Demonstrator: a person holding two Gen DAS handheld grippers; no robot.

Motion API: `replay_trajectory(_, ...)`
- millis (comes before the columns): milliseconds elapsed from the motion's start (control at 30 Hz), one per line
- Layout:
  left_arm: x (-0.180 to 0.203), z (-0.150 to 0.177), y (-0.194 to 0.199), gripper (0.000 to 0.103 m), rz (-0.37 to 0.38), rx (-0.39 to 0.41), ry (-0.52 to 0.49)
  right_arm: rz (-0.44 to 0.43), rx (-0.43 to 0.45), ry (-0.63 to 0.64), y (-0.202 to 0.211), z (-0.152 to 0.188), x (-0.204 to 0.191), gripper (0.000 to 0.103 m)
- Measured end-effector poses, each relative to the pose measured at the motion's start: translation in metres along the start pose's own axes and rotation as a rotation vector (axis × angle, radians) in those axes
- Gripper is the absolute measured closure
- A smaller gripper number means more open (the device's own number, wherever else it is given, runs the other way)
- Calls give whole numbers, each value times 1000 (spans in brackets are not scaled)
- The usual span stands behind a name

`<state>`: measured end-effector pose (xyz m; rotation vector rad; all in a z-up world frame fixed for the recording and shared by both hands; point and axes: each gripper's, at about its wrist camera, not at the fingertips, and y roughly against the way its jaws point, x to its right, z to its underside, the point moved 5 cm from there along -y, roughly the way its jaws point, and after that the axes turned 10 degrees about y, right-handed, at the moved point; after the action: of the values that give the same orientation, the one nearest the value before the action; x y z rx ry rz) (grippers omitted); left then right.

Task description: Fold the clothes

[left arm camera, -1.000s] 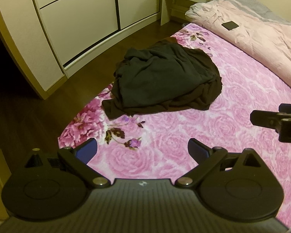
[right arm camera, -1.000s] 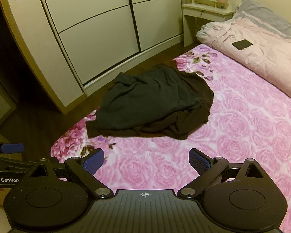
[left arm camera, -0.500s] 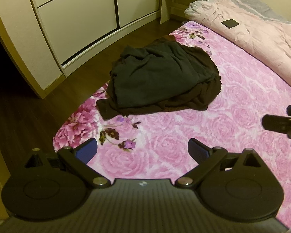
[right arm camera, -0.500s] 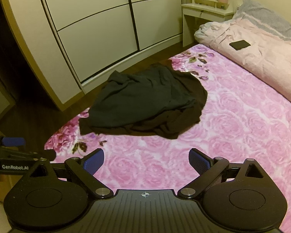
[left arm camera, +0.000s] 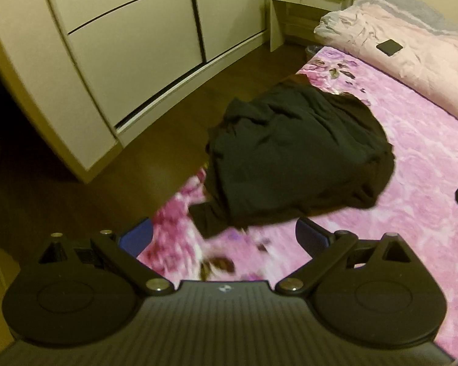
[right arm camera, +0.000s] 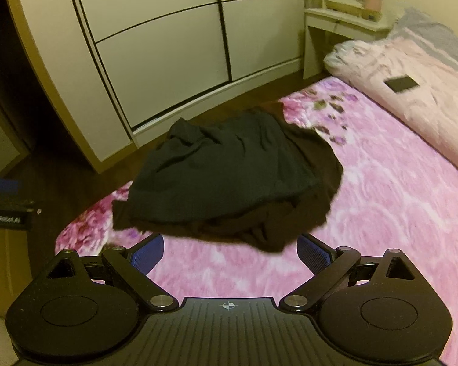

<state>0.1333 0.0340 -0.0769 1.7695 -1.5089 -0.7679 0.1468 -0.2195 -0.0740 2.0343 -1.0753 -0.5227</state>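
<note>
left gripper [left arm camera: 223,235] and right gripper [right arm camera: 230,251] both spread, empty, near edge of pink floral bedspread [right arm camera: 381,213]. beyond them dark clothes [right arm camera: 229,180] heaped at bed's left edge. best: pinch near hem corners, pull flat first.

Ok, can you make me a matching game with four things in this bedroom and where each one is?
Things:
1. dark clothes
2. black phone
3. wardrobe
4. right gripper

Places:
A. on the pale pink quilt
B. standing on the wooden floor
C. open, just short of the pile
D. heaped at the edge of the rose blanket

Pairs: 1-D, 2-A, 3-B, 4-C
</note>
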Motion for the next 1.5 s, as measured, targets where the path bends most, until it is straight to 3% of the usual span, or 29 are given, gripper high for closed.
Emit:
replay_trajectory(167, 1, -34, -87, 7, 129, -17, -132, 26, -40, 85, -79, -37, 3, 7)
replay_trajectory(233, 5, -39, -124, 9, 150, -38, -197, 32, -62, 115, -117, -49, 7, 7)
replay_trajectory(333, 11, -43, -178, 24, 181, -76, -273, 23, -92, 141, -173, -58, 13, 7)
replay_trajectory(467, 16, -35, -223, 26, 214, -108, -299, -1, -124, 135, -240, -61, 20, 8)
replay_trajectory(533, 16, -31, -241, 33, 232, -125, -304, -19, -145, 117, -269, -60, 25, 42)
replay_trajectory(567, 17, -29, -250, 45, 241, -134, -306, -20, -149, 111, -278, -60, 26, 48)
replay_trajectory(633, 18, -25, -259, 57, 273, -148, -309, -20, -155, 103, -293, -61, 28, 48)
replay_trajectory(700, 17, -24, -258, 69, 296, -146, -325, -18, -159, 120, -297, -63, 25, 70)
replay_trajectory(733, 18, -24, -255, 79, 300, -140, -333, -19, -162, 133, -296, -64, 23, 75)
replay_trajectory(800, 22, -26, -241, 86, 309, -120, -356, -23, -159, 151, -287, -67, 20, 89)
replay_trajectory(867, 27, -29, -223, 92, 324, -91, -382, -25, -135, 143, -271, -73, 19, 92)
replay_trajectory(1033, 56, -31, -143, 93, 412, -1, -478, 1, -26, 44, -188, -71, 38, 93)
replay_trajectory(1200, 110, 0, -19, 93, 589, 60, -620, 73, 47, -71, -54, -8, 69, 93)
replay_trajectory(1333, 175, 71, 95, 93, 783, 55, -752, 170, 64, -194, 58, 80, 99, 92)
replay_trajectory(1367, 193, 95, 119, 91, 835, 28, -765, 199, 56, -229, 81, 107, 109, 85)
replay_trajectory(1400, 213, 119, 137, 89, 882, -21, -764, 232, 36, -259, 99, 134, 118, 62)
replay_trajectory(1467, 247, 170, 163, 73, 953, -113, -765, 321, -10, -311, 132, 190, 138, 34)
replay_trajectory(1500, 259, 195, 171, 69, 964, -136, -791, 359, -32, -338, 148, 217, 146, 33)
